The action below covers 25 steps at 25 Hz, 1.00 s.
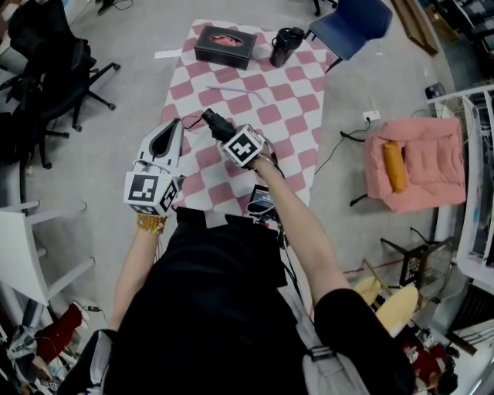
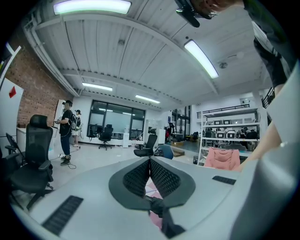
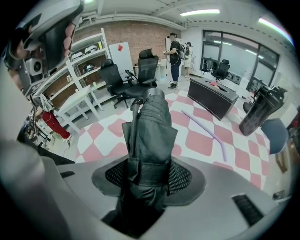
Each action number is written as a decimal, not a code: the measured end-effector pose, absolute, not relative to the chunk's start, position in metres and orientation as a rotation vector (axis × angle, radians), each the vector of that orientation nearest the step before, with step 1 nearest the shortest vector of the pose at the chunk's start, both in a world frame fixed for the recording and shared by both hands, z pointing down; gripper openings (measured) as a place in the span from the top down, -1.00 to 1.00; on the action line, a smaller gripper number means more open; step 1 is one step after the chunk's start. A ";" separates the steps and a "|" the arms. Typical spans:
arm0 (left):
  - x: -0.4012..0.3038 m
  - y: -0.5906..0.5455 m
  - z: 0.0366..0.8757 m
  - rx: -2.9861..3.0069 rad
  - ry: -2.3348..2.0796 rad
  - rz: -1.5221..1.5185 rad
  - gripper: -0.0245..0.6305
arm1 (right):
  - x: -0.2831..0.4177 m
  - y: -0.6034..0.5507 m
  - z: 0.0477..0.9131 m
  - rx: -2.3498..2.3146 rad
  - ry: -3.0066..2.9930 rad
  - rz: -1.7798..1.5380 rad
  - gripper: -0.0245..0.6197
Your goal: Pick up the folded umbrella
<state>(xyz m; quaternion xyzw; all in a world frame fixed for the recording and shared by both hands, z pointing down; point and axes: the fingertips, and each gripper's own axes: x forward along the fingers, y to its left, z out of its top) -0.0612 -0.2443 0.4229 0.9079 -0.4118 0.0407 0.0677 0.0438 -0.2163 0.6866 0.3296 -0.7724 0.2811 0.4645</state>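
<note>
Ahead of me lies the worktop (image 1: 297, 100), checked in pink and white. At its far edge sits a black tissue box (image 1: 225, 46), and a black bottle (image 1: 285, 46) stands upright just beside that box, also on the worktop. A thin purple stick (image 1: 239, 91) lies flat near the worktop's middle. A blue chair (image 1: 351, 23) stands off the worktop's far right corner. Well to the right of the worktop there is a pink cushioned seat (image 1: 432, 166) with a yellow-orange roll (image 1: 394, 166) lying on it. Left of the worktop stands a black office chair (image 1: 46, 69).
</note>
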 end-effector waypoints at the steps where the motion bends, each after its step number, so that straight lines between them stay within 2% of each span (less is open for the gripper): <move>1: -0.061 -0.245 0.423 2.736 -1.241 0.122 0.88 | 0.039 -0.218 0.684 0.806 -1.921 0.693 0.26; 25: -0.039 -0.234 0.431 2.759 -1.177 0.154 0.88 | 0.034 -0.220 0.630 0.907 -2.077 0.597 0.26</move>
